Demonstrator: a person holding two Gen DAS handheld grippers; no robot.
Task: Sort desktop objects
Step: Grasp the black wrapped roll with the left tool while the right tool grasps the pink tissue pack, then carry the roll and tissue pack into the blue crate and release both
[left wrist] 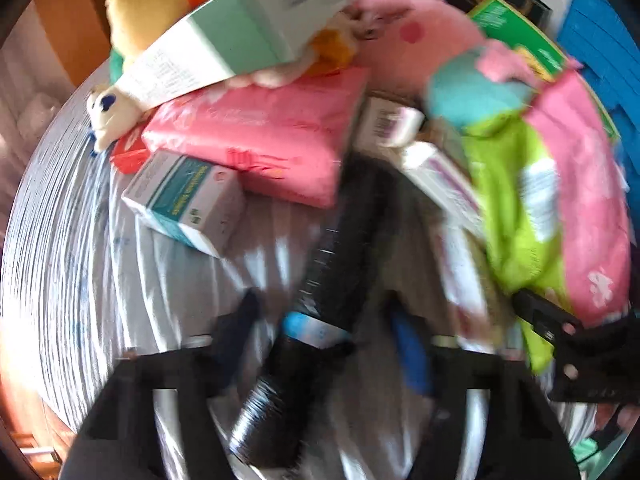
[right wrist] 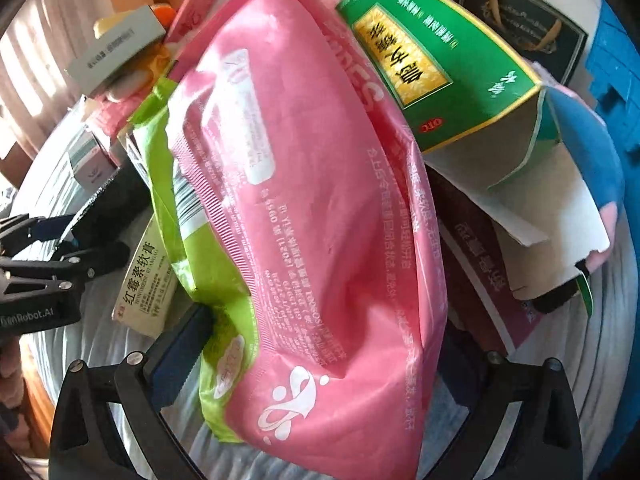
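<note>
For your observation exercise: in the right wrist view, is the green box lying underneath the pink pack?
No, the green box rests on top of the pink pack, overlapping its upper edge.

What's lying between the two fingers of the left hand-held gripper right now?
A black cylindrical bottle with a blue band lies between the left hand-held gripper's fingers, on the pale striped cloth. This shows in the left wrist view.

Looks like somebody's home, probably a bedroom. Everything's dumped on a rumpled striped grey sheet [left wrist: 72, 216], with plush toys [left wrist: 416, 40] at 12 o'clock, medicine boxes [left wrist: 184, 200] and pink wipe packs [right wrist: 320, 200] in the pile, plus wooden furniture [left wrist: 68, 20] at 10 o'clock.
</note>
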